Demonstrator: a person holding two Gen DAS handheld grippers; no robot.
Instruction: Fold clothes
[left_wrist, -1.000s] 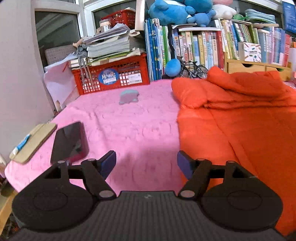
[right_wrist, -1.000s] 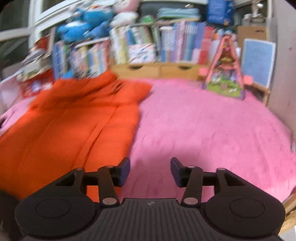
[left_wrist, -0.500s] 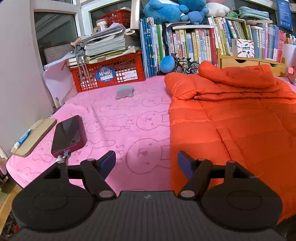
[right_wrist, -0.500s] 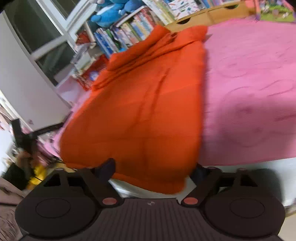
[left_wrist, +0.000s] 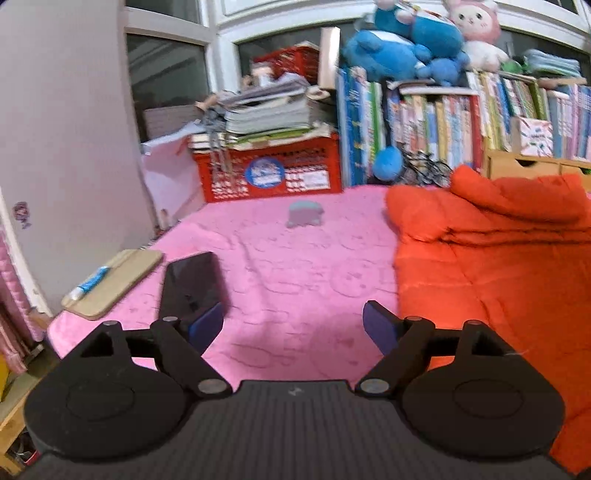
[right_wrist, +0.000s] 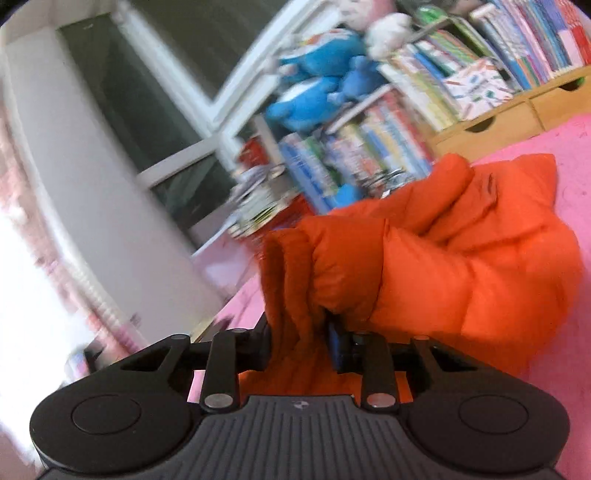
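Right gripper: jaws were closing on a bunched edge of the orange jacket, fabric pinched between them at lower centre of the right wrist view.
Left gripper: jaws were opening, nothing between them, above the pink blanket.
Jacket: lay at the right of the left wrist view.
Risk: the puffy fabric could slip from a thin pinch.
Risk: the phone, lower left, could be knocked.
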